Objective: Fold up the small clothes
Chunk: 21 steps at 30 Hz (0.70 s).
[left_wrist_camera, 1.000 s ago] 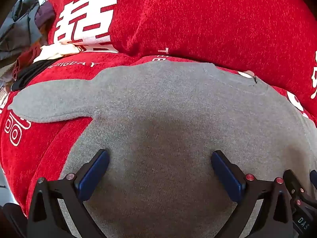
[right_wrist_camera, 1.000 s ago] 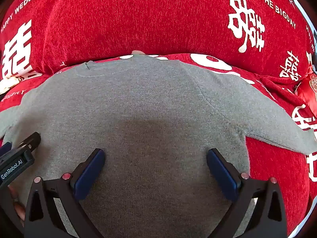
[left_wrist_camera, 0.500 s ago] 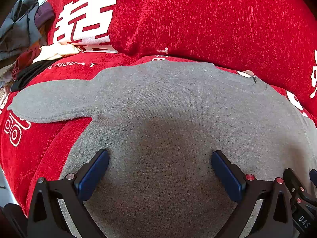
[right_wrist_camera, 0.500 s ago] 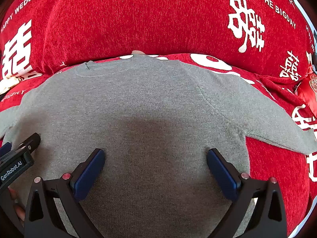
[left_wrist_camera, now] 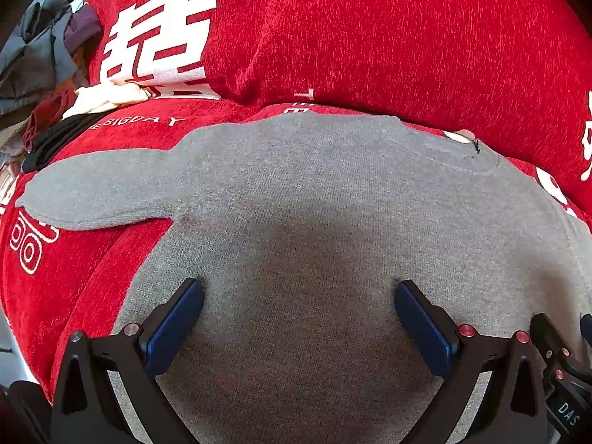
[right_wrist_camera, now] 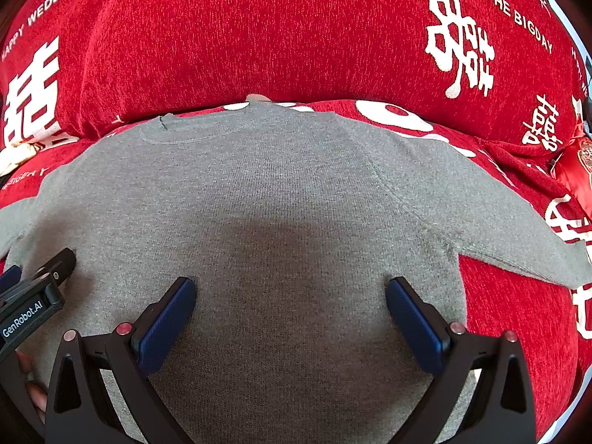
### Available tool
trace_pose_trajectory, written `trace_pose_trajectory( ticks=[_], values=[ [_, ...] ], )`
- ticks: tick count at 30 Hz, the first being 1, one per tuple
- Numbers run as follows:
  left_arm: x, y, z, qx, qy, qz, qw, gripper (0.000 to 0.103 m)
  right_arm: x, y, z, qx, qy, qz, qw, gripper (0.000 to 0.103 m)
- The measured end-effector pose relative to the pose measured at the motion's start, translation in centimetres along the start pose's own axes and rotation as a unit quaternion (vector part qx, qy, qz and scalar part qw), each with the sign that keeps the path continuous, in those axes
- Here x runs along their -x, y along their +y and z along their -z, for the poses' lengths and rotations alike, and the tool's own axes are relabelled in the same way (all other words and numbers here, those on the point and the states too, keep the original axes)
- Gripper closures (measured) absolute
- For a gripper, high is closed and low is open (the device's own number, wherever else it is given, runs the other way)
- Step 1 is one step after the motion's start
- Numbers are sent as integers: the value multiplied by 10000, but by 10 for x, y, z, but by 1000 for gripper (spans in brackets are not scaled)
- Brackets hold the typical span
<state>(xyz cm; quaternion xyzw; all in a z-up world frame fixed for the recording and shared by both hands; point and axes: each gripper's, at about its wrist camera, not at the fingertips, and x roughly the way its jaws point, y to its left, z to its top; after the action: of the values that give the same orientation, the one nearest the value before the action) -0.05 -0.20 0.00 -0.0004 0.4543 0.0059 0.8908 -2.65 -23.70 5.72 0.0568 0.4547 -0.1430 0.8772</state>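
Grey sweater laid flat on the red sofa, nothing folded yet

The sweater (left_wrist_camera: 314, 222) lies face-down on the sofa (right_wrist_camera: 277, 37), sleeves (left_wrist_camera: 100, 192) spread; left gripper (left_wrist_camera: 298, 318) and right gripper (right_wrist_camera: 290, 314) hover over it, jaws wide, holding nothing. Soft, light knit that likely drapes and bunches: best pinched at a sleeve cuff or hem edge
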Motion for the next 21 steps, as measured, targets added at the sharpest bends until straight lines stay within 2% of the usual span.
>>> trace_pose_trajectory(
  ticks=[21],
  values=[
    [-2, -1, 0, -66, -6, -67, 10000, 0, 0, 1, -1, 3, 6, 5, 10000, 1]
  ],
)
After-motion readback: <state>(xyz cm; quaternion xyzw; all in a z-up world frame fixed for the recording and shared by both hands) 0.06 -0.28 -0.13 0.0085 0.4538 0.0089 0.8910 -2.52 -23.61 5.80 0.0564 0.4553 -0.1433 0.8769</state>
